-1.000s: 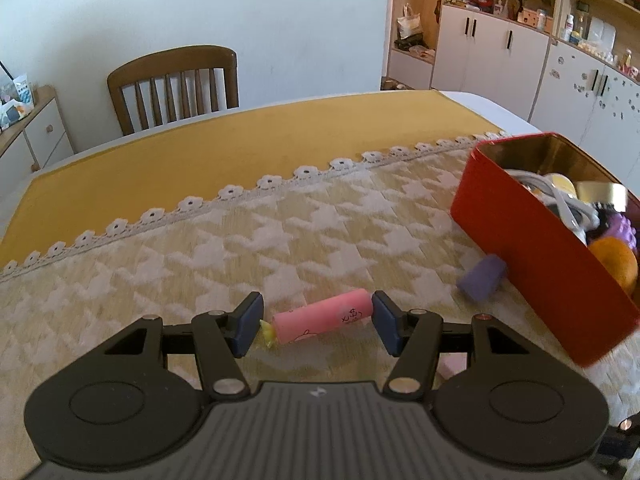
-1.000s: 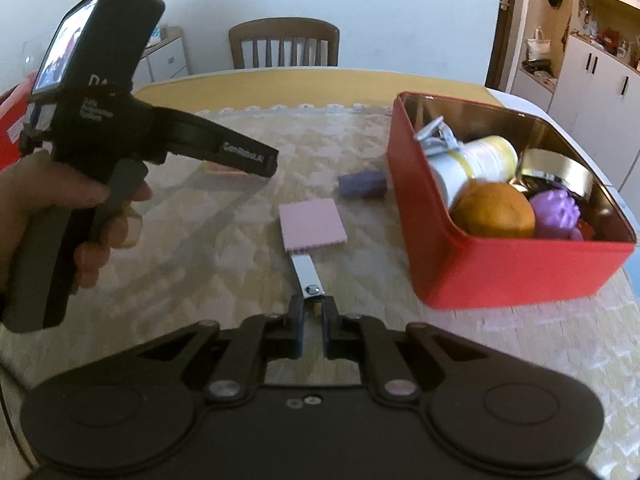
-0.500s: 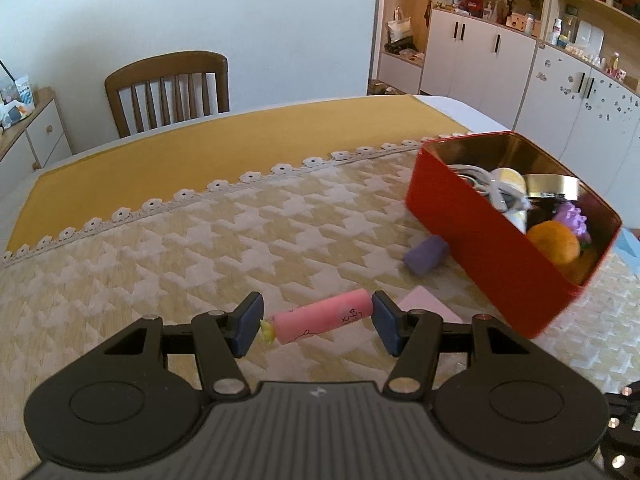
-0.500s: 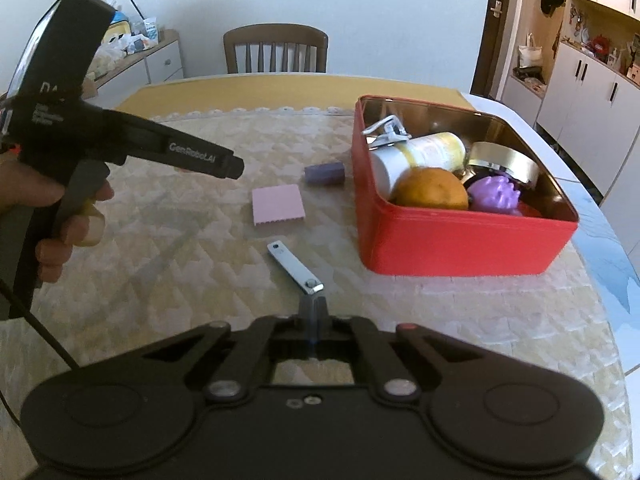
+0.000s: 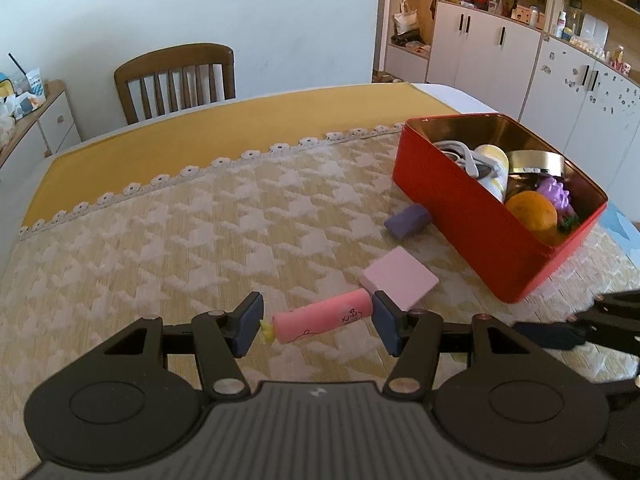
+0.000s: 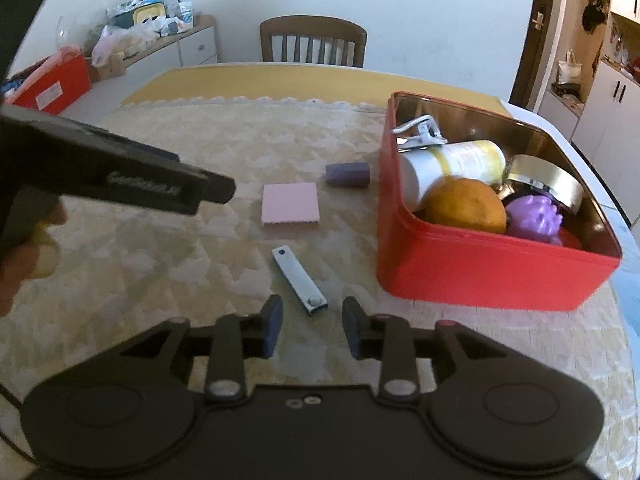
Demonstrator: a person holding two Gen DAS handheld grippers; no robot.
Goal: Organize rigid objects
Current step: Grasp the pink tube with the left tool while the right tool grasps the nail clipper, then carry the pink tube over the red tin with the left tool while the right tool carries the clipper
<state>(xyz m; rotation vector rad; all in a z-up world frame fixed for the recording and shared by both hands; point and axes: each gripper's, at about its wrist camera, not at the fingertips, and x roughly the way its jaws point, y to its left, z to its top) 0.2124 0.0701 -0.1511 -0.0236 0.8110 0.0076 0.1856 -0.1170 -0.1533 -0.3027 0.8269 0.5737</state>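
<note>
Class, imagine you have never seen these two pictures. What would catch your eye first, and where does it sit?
First comes the red tin on the right of the table, crowded with an orange, a purple toy and a white bottle. Next is the pink tube, gripped end to end in the left gripper. Loose on the cloth lie a nail clipper, a pink pad and a purple block.
</note>
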